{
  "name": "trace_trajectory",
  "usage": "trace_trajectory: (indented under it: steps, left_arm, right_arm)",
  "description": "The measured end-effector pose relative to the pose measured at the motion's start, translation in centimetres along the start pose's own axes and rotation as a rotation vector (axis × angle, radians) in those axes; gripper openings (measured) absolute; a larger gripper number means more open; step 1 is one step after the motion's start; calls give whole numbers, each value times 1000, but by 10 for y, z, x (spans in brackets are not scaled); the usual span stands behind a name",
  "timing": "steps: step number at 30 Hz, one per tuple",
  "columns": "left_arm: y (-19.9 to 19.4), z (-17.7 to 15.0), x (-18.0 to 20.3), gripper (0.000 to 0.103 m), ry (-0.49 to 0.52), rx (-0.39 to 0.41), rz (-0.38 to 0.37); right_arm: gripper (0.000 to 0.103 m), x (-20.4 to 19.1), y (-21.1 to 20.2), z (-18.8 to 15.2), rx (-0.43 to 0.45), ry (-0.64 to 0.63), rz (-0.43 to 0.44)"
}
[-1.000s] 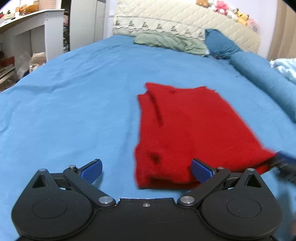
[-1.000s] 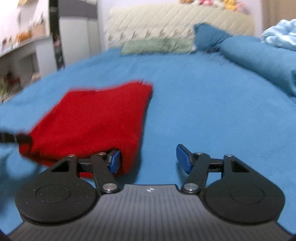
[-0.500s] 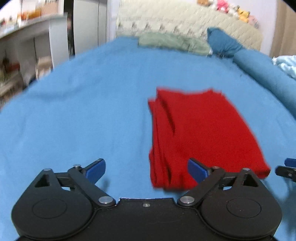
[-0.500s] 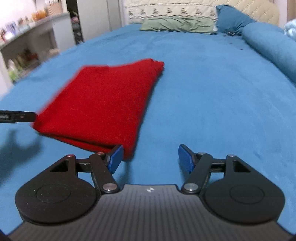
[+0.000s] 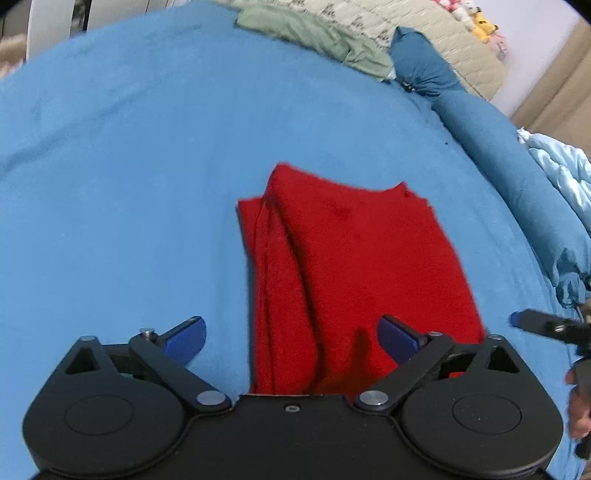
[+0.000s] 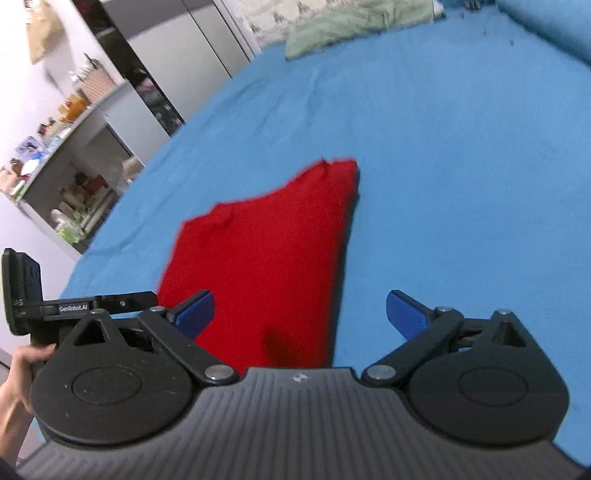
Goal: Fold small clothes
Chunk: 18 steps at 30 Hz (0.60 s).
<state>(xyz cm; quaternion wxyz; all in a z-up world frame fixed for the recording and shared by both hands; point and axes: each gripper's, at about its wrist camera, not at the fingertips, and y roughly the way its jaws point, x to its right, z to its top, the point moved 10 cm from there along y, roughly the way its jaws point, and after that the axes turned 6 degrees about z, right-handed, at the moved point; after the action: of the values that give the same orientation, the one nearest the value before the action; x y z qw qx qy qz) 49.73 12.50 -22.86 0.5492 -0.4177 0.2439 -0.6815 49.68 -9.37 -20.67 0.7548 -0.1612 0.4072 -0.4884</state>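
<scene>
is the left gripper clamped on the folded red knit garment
No, the left gripper is open above the folded red knit garment, gripping nothing.

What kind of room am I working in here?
Most likely a bedroom. The red garment lies on a bed with a blue sheet, there is a quilted headboard with plush toys on top, and a green pillow lies at the head.

Ahead of me a blue bedsheet (image 5: pixel 147 155) covers the bed, with a green pillow (image 5: pixel 314 37) by the quilted headboard (image 5: pixel 443 48), soft toys (image 5: pixel 476 18) above, cluttered shelves (image 6: pixel 70 177) alongside.
</scene>
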Motion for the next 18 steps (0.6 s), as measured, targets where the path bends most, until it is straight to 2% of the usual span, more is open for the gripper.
trace_trajectory:
  steps: [3,5,6,7,9,10,12,15,18]
  left_arm:
    - [8,-1,-1,94,-10,21,-29]
    - [9,-2,1,88,8,24,-38]
    - [12,-2,3,82,18,21,-28]
    - [14,-1,6,66,27,25,-26]
    - [13,0,13,44,9,6,-68]
    - [10,2,14,34,2,10,-58]
    - [-1,4,20,29,19,29,-56]
    - [-30,5,43,28,77,66,-81]
    - [-68,-5,71,28,114,102,-108]
  right_arm:
    - [103,10,30,-9,-21,27,-5]
    - [99,13,45,-12,-29,46,15]
    - [93,14,52,-14,-36,58,17]
    - [89,15,58,-15,-37,68,22]
    - [49,9,63,-14,-33,82,72]
    - [48,5,61,-14,-33,85,81]
    - [38,-3,53,-9,-16,41,64]
    - [36,-19,32,0,8,11,80]
    - [36,-32,-10,2,32,-9,100]
